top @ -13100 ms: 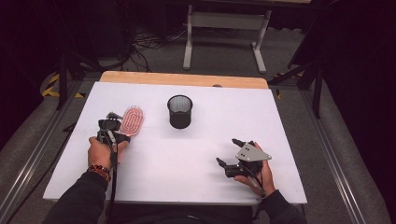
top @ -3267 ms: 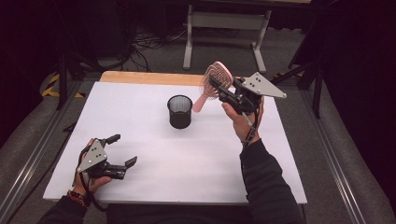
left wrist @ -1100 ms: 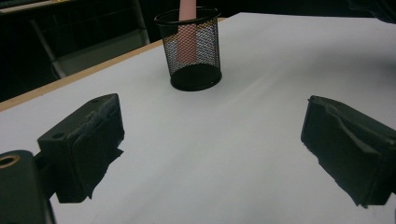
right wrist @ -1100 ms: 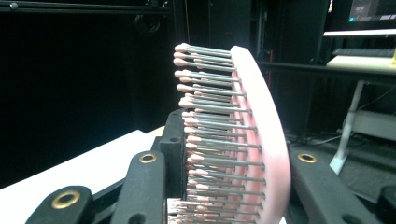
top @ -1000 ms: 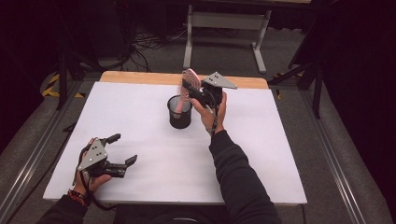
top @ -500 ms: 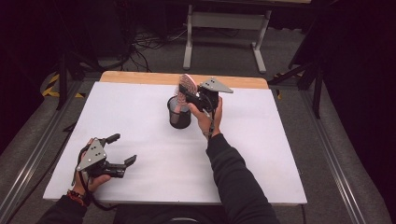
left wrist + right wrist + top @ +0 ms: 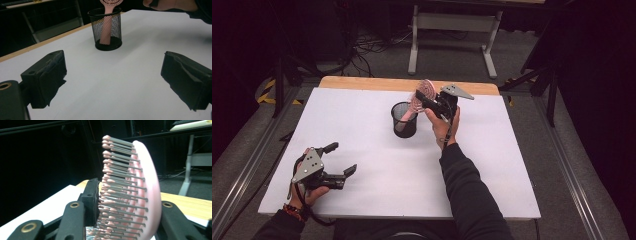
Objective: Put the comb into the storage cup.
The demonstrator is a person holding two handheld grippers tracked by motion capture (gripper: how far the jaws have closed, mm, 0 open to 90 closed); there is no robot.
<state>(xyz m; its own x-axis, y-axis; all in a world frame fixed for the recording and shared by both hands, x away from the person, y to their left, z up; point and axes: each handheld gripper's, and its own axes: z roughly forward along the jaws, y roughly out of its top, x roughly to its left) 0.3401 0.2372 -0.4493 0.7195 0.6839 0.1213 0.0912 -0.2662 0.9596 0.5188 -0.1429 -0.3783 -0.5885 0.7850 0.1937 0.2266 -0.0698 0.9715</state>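
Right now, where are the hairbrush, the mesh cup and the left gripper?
hairbrush (image 7: 147, 187): right gripper view, pink back of head.
mesh cup (image 7: 404, 125): high view, front wall.
left gripper (image 7: 341, 160): high view, between its tips.

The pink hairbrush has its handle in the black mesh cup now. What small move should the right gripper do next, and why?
Probably open the right gripper and let go. The pink hairbrush's handle already reaches the bottom of the black mesh cup, while the jaws are clamped on the bristle head, so the cup should hold it. The left gripper rests open, apart.
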